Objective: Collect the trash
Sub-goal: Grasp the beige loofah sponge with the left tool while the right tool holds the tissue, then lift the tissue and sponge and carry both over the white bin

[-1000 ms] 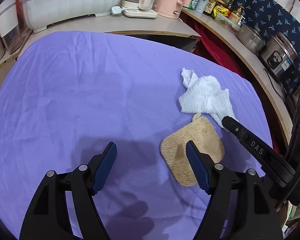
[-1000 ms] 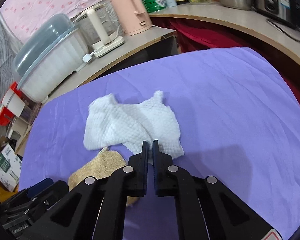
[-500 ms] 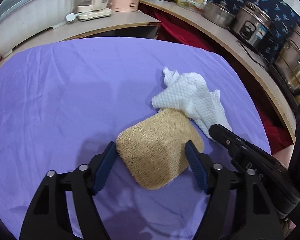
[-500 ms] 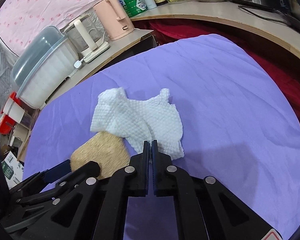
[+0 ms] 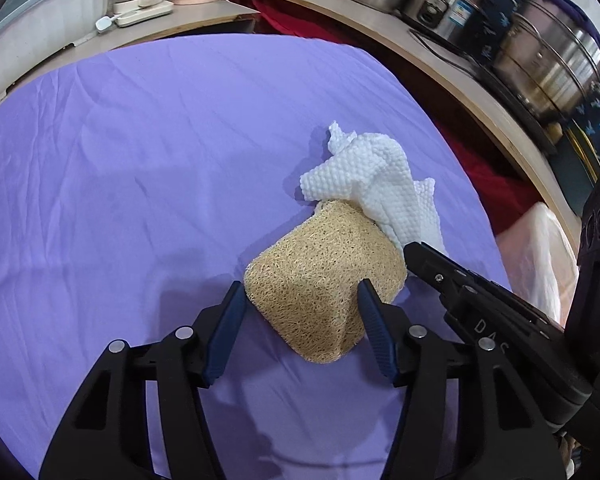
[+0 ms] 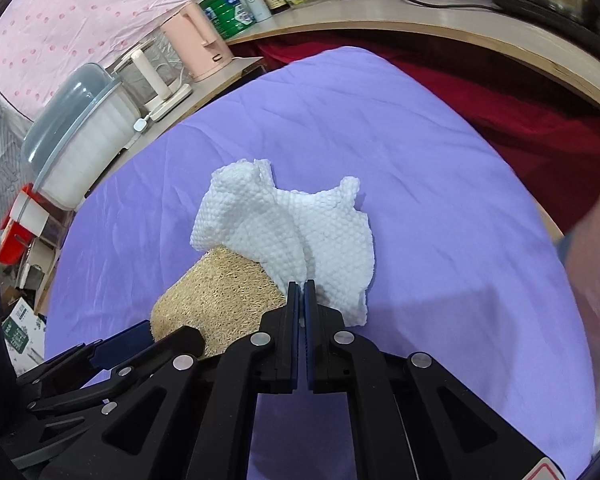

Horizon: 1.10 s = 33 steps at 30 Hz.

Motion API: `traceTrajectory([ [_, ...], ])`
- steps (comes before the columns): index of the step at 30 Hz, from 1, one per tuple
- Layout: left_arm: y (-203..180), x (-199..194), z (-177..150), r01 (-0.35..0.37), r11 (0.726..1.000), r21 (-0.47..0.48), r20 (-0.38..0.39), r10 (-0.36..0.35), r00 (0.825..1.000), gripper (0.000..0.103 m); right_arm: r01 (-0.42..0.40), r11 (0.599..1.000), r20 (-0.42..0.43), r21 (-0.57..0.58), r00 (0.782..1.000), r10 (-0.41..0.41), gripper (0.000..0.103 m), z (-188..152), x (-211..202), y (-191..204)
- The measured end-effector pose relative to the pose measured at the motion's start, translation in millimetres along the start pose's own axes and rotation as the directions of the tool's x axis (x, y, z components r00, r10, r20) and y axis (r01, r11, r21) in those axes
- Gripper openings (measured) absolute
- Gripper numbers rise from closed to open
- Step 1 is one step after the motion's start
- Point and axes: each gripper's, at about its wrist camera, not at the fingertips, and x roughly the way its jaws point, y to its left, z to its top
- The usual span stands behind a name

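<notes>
A: Where do the tongs stand?

B: The left tongs (image 5: 302, 310) are closing around the tan sponge (image 5: 324, 280), which sits between the blue pads (image 5: 228, 326); the pads look to be at its sides, though I cannot tell how firmly they press. The right tongs (image 6: 301, 294) are pressed together, pinching the white paper towel (image 6: 300, 220) at its near edge.

A: And the trash itself?

B: The towel drapes over the far end of the sponge, both on the purple cloth (image 5: 140, 160) that covers the counter, toward its right half as the left camera sees it.

A: Room to move?

B: Plenty of bare cloth to the left and ahead. On the right the cloth's edge drops to red fabric (image 6: 520, 120), and beyond that runs a curved wooden shelf (image 5: 500, 120) crowded with steel pots (image 5: 552, 60).

A: Any writing?

B: The letters "DA" show on the right tongs' arm in the left camera. A green tin (image 6: 224, 10) and some bottles behind the pink kettle (image 6: 198, 44) carry labels too small to read.
</notes>
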Motion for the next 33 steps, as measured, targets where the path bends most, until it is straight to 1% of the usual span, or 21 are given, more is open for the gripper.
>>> traceTrajectory([
  [1, -7, -4, -9, 0.006, 1.000, 0.008, -0.005, -0.006, 1.000, 0.053, 0.008, 1.000, 0.000, 0.006, 1.000, -0.008, 0.003, -7, -7, -5],
  [3, -16, -10, -22, 0.006, 1.000, 0.021, -0.010, -0.006, 1.000, 0.047, 0.019, 1.000, 0.003, 0.021, 1.000, -0.019, 0.004, -18, -20, -15],
  [5, -26, -18, -34, 0.007, 0.999, 0.039, -0.011, -0.007, 1.000, 0.037, 0.028, 0.999, 0.003, 0.039, 1.000, -0.029, 0.004, -29, -32, -25],
  [6, -29, -22, -38, 0.010, 0.999, 0.043, -0.010, -0.010, 1.000, 0.037, 0.029, 0.998, 0.004, 0.052, 1.000, -0.030, 0.004, -35, -38, -31],
  [7, -34, -29, -44, 0.030, 0.998, 0.047, -0.009, -0.029, 1.000, 0.036, 0.027, 0.998, 0.004, 0.061, 1.000, -0.027, 0.004, -39, -43, -35],
  [8, -37, -33, -46, 0.033, 0.998, 0.046, -0.006, -0.033, 0.999, 0.028, 0.029, 0.997, 0.007, 0.065, 1.000, -0.029, 0.004, -42, -47, -38],
  [9, -40, -38, -50, 0.032, 0.998, 0.048, 0.000, -0.032, 0.999, 0.025, 0.040, 0.997, 0.013, 0.067, 0.999, -0.040, 0.004, -46, -53, -41],
  [12, -49, -54, -57, 0.054, 0.997, 0.058, 0.011, -0.054, 0.998, 0.020, 0.035, 0.996, 0.032, 0.081, 0.999, -0.038, 0.004, -54, -69, -48],
  [15, -56, -69, -61, 0.095, 0.994, 0.056, 0.019, -0.096, 0.995, 0.015, 0.032, 0.995, 0.054, 0.094, 0.998, -0.038, 0.004, -59, -84, -53],
  [19, -70, -93, -67, 0.162, 0.985, 0.067, 0.032, -0.164, 0.986, 0.014, 0.031, 0.995, 0.073, 0.100, 0.997, -0.038, 0.004, -65, -98, -56],
  [21, -78, -101, -70, 0.184, 0.980, 0.077, 0.036, -0.187, 0.982, 0.014, 0.036, 0.994, 0.080, 0.102, 0.996, -0.044, 0.004, -69, -103, -58],
  [22, -83, -104, -72, 0.197, 0.977, 0.086, 0.037, -0.201, 0.979, 0.012, 0.032, 0.994, 0.082, 0.107, 0.996, -0.041, 0.004, -70, -106, -60],
  [25, -93, -103, -74, 0.233, 0.969, 0.082, 0.011, -0.235, 0.972, 0.012, 0.019, 0.992, 0.080, 0.123, 0.996, -0.029, 0.004, -77, -110, -66],
  [28, -103, -98, -77, 0.246, 0.965, 0.089, -0.010, -0.246, 0.969, 0.012, 0.007, 0.992, 0.075, 0.122, 0.997, -0.016, 0.004, -86, -114, -71],
  [33, -113, -98, -80, 0.246, 0.962, 0.114, -0.020, -0.246, 0.969, 0.012, 0.017, 0.991, 0.085, 0.131, 0.996, -0.028, 0.004, -94, -123, -80],
])
